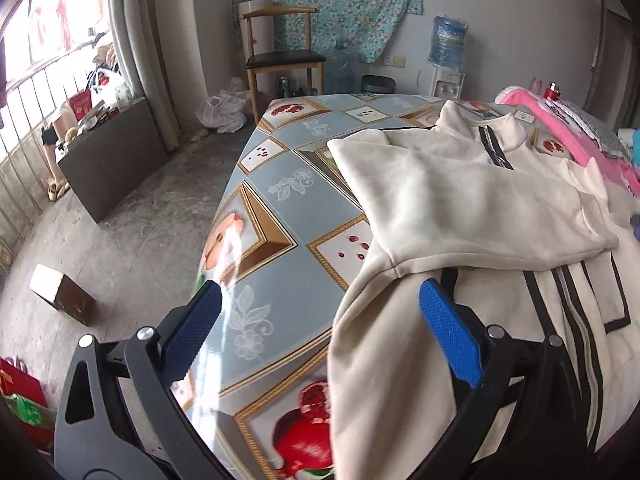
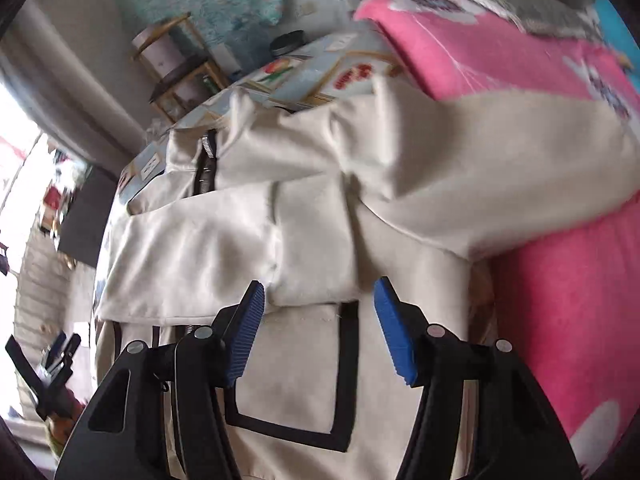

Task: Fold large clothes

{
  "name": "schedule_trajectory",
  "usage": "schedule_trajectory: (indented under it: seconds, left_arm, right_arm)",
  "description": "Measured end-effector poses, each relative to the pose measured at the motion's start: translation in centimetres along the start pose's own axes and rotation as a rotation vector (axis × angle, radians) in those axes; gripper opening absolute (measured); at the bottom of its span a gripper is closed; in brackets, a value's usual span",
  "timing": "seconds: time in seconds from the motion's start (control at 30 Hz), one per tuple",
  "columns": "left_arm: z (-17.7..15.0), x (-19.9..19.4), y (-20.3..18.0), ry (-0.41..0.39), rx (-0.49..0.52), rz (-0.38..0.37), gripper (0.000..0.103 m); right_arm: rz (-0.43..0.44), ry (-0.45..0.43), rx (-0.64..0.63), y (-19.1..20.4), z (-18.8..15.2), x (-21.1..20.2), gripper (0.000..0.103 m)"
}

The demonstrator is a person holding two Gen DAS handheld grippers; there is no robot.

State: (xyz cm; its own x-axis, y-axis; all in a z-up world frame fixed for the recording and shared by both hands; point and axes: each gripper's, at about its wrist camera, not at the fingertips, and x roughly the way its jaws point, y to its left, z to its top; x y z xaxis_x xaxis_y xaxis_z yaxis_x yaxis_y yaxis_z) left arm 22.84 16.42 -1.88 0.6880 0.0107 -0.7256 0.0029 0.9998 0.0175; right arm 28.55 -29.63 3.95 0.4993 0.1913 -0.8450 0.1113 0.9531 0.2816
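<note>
Plainly, the cream jacket (image 1: 460, 200) lay spread on the table (image 1: 280, 208), which wore a blue-grey cloth printed with fruit and flowers; one sleeve (image 1: 452, 196) was folded across the chest, over the black-edged zip (image 1: 494, 148), and the lower body hung toward the near edge of the table; black stripes ran down its front.

The left gripper (image 1: 320, 320) stood wide open, its blue pads (image 1: 450, 332) well apart and holding nothing; the right-hand pad lay over the jacket's cream cloth just below the folded sleeve, though whether it touched I could not tell, while the other pad (image 1: 192, 328) stood over the bare tablecloth at the table's edge.

The right gripper (image 2: 320, 320) was likewise open, gripping nothing; its pads (image 2: 392, 328) sat either side of the sleeve cuff (image 2: 312, 276), just above a black-trimmed pocket (image 2: 288, 384); the view was blurred, so contact could not be judged.

A pink blanket (image 2: 520, 64) lay beside the jacket at its far side, touching it; a wooden chair (image 1: 280, 52) and a water dispenser (image 1: 448, 56) stood beyond the table by the wall.
</note>
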Motion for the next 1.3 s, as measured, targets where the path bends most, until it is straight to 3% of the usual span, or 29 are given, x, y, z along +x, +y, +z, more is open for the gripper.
schedule_trajectory:
  seconds: [0.07,0.13,0.17,0.27,0.43,0.53,0.63,0.73,0.8,0.83,0.97,1.07,1.17,1.3]
  left_arm:
    - [0.1,0.8,-0.2,0.029,0.051,0.016,0.096]
    - [0.1,2.1,-0.9,0.063,0.124,0.033,0.094]
    - [0.1,2.4,-1.3,0.068,0.147,0.034,0.088]
    - [0.1,4.3,-1.9,0.112,0.198,0.033,0.07]
    - [0.3,5.5,-2.5,0.127,0.221,-0.016,0.056]
    - [0.2,5.8,-3.0,0.133,0.234,-0.035,0.048]
    - [0.5,6.1,-3.1,0.132,0.201,-0.04,0.04]
    - [0.8,6.3,-2.9,0.114,0.166,-0.025,0.029]
    - [0.8,6.1,-2.7,0.099,0.143,-0.034,0.021]
    - [0.7,5.9,-2.5,0.084,0.126,-0.036,0.02]
    - [0.7,4.9,-1.7,0.031,0.047,-0.057,0.012]
    - [0.5,4.1,-1.1,-0.013,-0.02,-0.067,0.009]
    - [0.0,4.0,-0.7,-0.023,-0.06,-0.067,0.007]
    - [-0.5,4.0,-0.1,-0.007,-0.102,-0.078,0.006]
  right_arm:
    - [0.045,-0.011,-0.079,2.6,1.4,-0.2,0.064]
    - [0.161,0.001,-0.165,6.6,3.5,0.6,0.07]
    - [0.203,0.018,-0.191,7.9,4.4,1.2,0.071]
    - [0.38,0.155,-0.273,14.7,7.3,5.3,0.073]
    - [0.497,0.347,-0.424,26.1,9.7,12.6,0.073]
    - [0.508,0.458,-0.485,31.4,9.9,17.1,0.073]
    - [0.417,0.529,-0.578,36.5,9.9,22.5,0.073]
    - [0.29,0.585,-0.612,38.5,9.9,27.0,0.073]
    - [0.28,0.578,-0.624,39.4,10.2,27.8,0.071]
    - [0.275,0.576,-0.641,39.8,10.2,27.7,0.069]
    - [0.268,0.575,-0.745,41.1,8.6,26.9,0.04]
    - [0.184,0.533,-0.84,41.9,6.5,26.3,0.01]
    - [0.219,0.489,-0.805,41.6,7.4,25.8,0.005]
    - [0.406,0.427,-0.712,41.9,9.6,23.5,0.001]
